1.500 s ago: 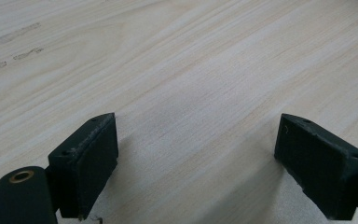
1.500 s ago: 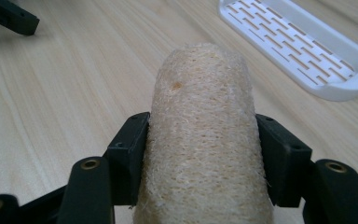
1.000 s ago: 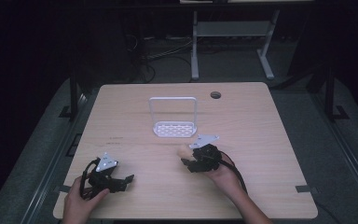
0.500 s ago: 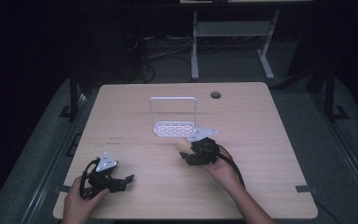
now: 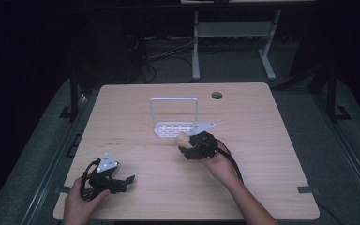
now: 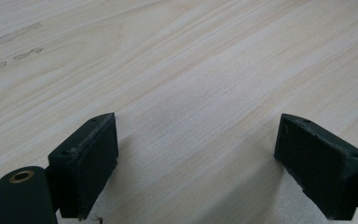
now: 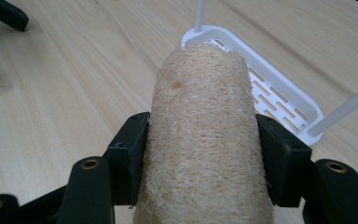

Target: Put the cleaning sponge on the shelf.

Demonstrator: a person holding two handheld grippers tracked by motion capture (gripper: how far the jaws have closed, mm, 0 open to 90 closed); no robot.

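Wooden table [image 5: 272, 140], dark surroundings. Right gripper [image 7: 200, 140] clamps loofah [image 7: 200, 140] between both jaws, just beside white rack [image 5: 176, 127]. Left gripper [image 6: 196, 158] jaws wide apart, empty, low over table near front-left corner.

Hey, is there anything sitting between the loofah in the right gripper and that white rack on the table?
Nothing visible. The right gripper is shut on the loofah, whose far end sits near the corner of the white rack. The perforated base looks bare, and the rack's upright frame stands at its far side, away from the loofah.
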